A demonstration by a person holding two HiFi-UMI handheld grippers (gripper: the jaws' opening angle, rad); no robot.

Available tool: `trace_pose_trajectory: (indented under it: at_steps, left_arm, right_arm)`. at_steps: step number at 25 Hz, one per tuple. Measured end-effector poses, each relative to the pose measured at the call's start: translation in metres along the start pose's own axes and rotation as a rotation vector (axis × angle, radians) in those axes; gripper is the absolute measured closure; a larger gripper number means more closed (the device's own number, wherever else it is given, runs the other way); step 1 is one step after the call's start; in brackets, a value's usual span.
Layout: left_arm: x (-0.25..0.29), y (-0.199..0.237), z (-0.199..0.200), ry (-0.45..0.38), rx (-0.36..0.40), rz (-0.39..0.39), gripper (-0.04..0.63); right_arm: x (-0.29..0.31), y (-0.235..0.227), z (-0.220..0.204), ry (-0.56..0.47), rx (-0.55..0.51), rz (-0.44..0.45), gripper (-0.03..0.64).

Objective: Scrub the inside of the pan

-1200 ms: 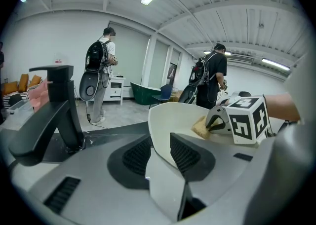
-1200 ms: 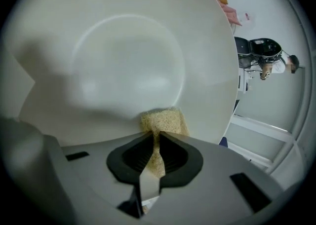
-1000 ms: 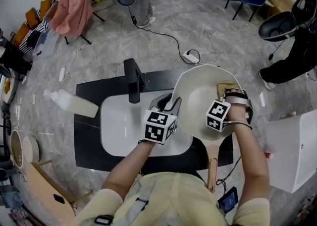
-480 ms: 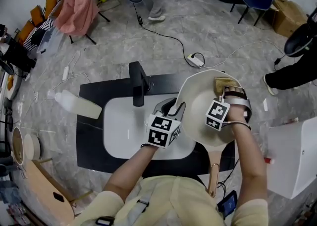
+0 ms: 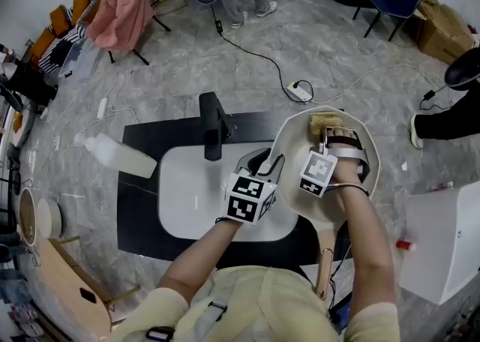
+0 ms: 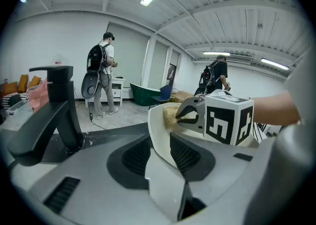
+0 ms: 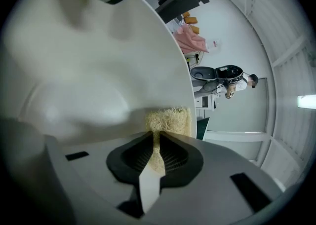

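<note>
A cream pan (image 5: 289, 159) with a wooden handle (image 5: 324, 262) is held tilted over the white sink (image 5: 184, 190). My left gripper (image 5: 264, 165) is shut on the pan's near-left rim (image 6: 159, 137), which stands between its dark pads. Inside the pan, my right gripper (image 5: 334, 136) is shut on a yellow fibrous sponge (image 5: 324, 122). The sponge (image 7: 168, 120) presses against the pan's inner wall (image 7: 74, 71) just below the far rim. The sponge (image 6: 169, 114) also shows in the left gripper view, at the rim beside the right gripper's marker cube.
A black faucet (image 5: 212, 127) stands at the back of the sink, close to the left gripper. A pale bottle (image 5: 116, 157) lies on the counter's left edge. A white box (image 5: 442, 235) stands to the right. Cables, chairs and people occupy the floor beyond.
My right gripper has slid the sponge leftward along the pan's far inner wall, up near the top of the rim. The left gripper keeps its hold on the rim.
</note>
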State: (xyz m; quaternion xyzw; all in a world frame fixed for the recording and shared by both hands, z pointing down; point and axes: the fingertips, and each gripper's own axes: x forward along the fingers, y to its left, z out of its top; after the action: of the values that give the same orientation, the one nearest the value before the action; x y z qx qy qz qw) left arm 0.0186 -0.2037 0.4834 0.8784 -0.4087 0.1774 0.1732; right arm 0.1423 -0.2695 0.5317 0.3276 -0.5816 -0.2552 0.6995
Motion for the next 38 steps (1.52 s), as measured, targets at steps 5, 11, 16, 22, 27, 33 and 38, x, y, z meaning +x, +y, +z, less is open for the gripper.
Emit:
trace_pose_trajectory:
  at_steps: [5, 11, 16, 22, 27, 33, 38]
  left_arm:
    - [0.000, -0.001, -0.001, -0.002, 0.000, 0.000, 0.476]
    - [-0.001, 0.001, -0.001, -0.010, -0.002, 0.011, 0.476]
    - [-0.002, 0.002, -0.002, -0.011, 0.000, 0.011, 0.476]
    - [-0.002, 0.002, -0.002, -0.014, 0.003, 0.022, 0.476]
    - [-0.003, 0.002, 0.000, -0.016, 0.005, 0.025, 0.476]
    - [-0.003, 0.002, -0.001, -0.017, 0.007, 0.025, 0.476]
    - [-0.002, 0.001, -0.001, -0.018, 0.014, 0.026, 0.476]
  right_arm:
    - [-0.014, 0.004, 0.027, -0.112, 0.066, 0.026, 0.566]
    - [-0.038, -0.003, 0.031, -0.185, 0.126, -0.009, 0.568]
    - [-0.056, -0.005, 0.017, -0.177, 0.155, -0.031, 0.568]
    - [-0.053, 0.014, -0.017, -0.051, 0.222, 0.054, 0.568]
    - [-0.039, 0.033, -0.045, 0.101, 0.313, 0.155, 0.568]
    - [-0.025, 0.054, -0.053, 0.195, 0.389, 0.257, 0.568]
    - [-0.013, 0.059, -0.048, 0.198, 0.419, 0.291, 0.568]
